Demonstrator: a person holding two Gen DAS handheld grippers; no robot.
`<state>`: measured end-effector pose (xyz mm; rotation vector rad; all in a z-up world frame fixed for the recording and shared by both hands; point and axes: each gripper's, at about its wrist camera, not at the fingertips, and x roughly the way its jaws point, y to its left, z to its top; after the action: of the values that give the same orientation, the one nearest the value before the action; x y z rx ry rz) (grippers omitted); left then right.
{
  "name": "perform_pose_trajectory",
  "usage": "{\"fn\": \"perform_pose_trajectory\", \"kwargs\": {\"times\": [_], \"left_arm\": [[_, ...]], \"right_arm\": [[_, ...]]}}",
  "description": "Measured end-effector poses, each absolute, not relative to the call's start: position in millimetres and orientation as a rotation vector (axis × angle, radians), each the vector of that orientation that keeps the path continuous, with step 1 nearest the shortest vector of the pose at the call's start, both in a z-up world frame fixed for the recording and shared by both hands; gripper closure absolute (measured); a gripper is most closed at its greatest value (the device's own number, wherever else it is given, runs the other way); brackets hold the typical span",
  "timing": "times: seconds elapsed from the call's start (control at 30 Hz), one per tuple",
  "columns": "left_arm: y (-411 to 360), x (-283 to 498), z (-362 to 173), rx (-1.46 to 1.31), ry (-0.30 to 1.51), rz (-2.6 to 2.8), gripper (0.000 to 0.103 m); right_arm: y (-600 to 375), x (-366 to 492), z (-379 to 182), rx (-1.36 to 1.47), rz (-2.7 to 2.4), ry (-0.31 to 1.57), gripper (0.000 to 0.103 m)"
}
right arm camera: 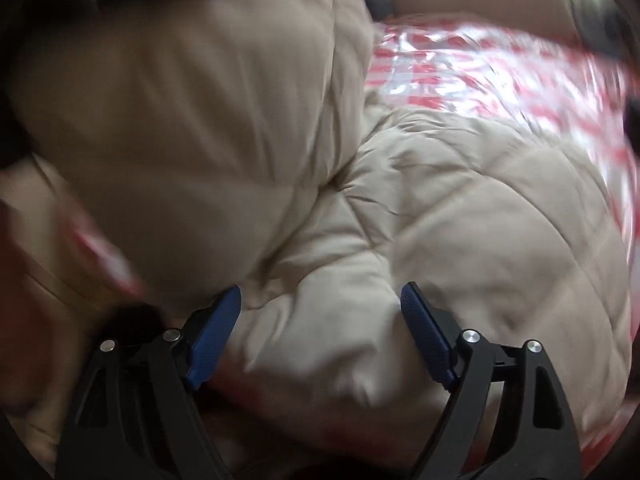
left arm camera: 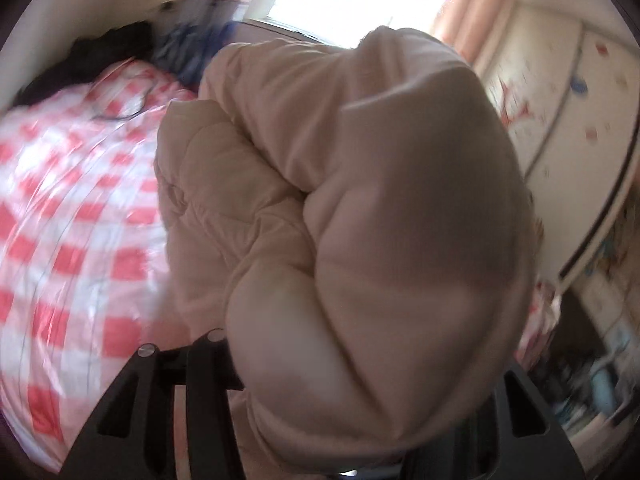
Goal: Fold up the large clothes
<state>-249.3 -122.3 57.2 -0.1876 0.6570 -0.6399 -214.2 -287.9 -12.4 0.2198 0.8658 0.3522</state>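
Note:
A big cream quilted padded jacket [left arm camera: 340,200] fills the left wrist view. My left gripper [left arm camera: 344,400] is shut on a thick fold of it and holds it lifted; the fingertips are hidden under the fabric. In the right wrist view the same jacket [right arm camera: 460,220] lies bunched on the bed, with a raised part at the left. My right gripper [right arm camera: 320,312] is open, its blue pads [right arm camera: 424,336] spread just above the jacket, holding nothing.
The bed has a red and white checked cover [left arm camera: 72,208] under shiny plastic, also in the right wrist view [right arm camera: 500,72]. Dark clothes [left arm camera: 100,52] lie at the bed's far end. A white wardrobe [left arm camera: 560,100] and a window with pink curtains stand behind.

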Motion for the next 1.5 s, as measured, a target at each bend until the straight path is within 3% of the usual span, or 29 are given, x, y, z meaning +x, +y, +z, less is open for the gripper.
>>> {"fn": "perform_pose_trajectory", "kwargs": {"times": [0.07,0.17,0.33,0.5,0.6,0.77,0.93,1.03,1.13,1.23,1.33,1.43,1.5], "left_arm": [[-139,-251,57,-0.109,0.667,-0.660,0.055],[-178,-263,47,0.004,0.684,-0.690,0.054],[-261,-263,20,0.207,0.717,-0.720,0.046],[-295,-284,6,0.361,0.651,-0.728,0.016],[-292,-303,3,0.424,0.638,-0.746,0.015],[-249,-320,24,0.342,0.697,-0.886,0.016],[-175,-308,73,0.103,0.593,-0.896,0.016],[-173,-262,73,0.057,0.623,-0.833,0.016],[-202,-220,28,0.094,0.788,-0.866,0.016],[-230,-227,7,0.187,0.757,-0.854,0.015],[-247,-240,4,0.252,0.725,-0.844,0.015],[-247,-247,0,0.288,0.702,-0.854,0.015],[-236,-246,1,0.265,0.728,-0.919,0.015]], "right_arm": [[-336,-232,0,0.433,0.380,0.812,0.017],[-419,-256,13,0.704,0.342,0.706,0.016],[-497,-274,36,0.806,0.251,0.595,0.016],[-506,-247,72,0.690,0.266,0.615,0.010],[-492,-205,75,0.520,0.264,0.734,0.010],[-460,-173,17,0.202,0.115,0.950,0.010],[-490,-186,-30,0.385,0.138,0.971,0.010],[-493,-196,-8,0.374,0.108,0.908,0.010],[-496,-205,34,0.373,0.037,0.779,0.010],[-488,-191,77,0.351,0.072,0.712,0.010],[-466,-146,85,0.303,0.123,0.788,0.008],[-466,-99,41,0.239,-0.020,0.907,0.007],[-474,-85,-12,0.351,0.008,0.960,0.006]]}}
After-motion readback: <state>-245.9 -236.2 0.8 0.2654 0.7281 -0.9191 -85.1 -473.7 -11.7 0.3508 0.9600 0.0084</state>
